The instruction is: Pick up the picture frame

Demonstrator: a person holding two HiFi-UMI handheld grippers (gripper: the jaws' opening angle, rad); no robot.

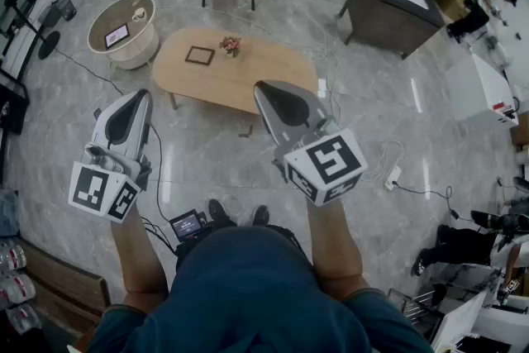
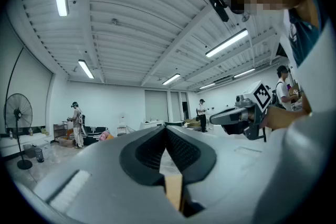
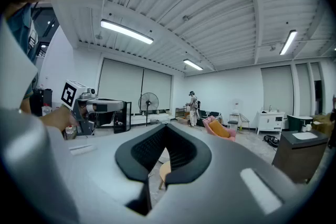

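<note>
Grey marbled floor of a large open room, seen from above. Round white tabletop [image 1: 103, 54], far left: a small dark item and a cup are carried; no part in the task is judged. Left gripper [image 1: 137, 97]: held level over bare floor, its fingers [image 2: 149, 152] pressed together with nothing between them, judged a carrying posture for the approach. Picture frame [image 1: 199, 55]: dark-edged, laid flat towards the left end of the oval wooden tabletop [image 1: 273, 74], untouched and well apart from both grippers. Pot of pink flowers [image 1: 231, 45]: set just beside the frame on its right, so a grasp from the frame's left side is judged the safer one. Right gripper [image 1: 264, 87]: pointed towards the oval tabletop, fingers [image 3: 181, 152] likewise closed and empty. Dark cabinet [image 1: 388, 8]: far right, apart from everything listed. Task status: approach judged not yet made; fingers would need to be opened first.
</note>
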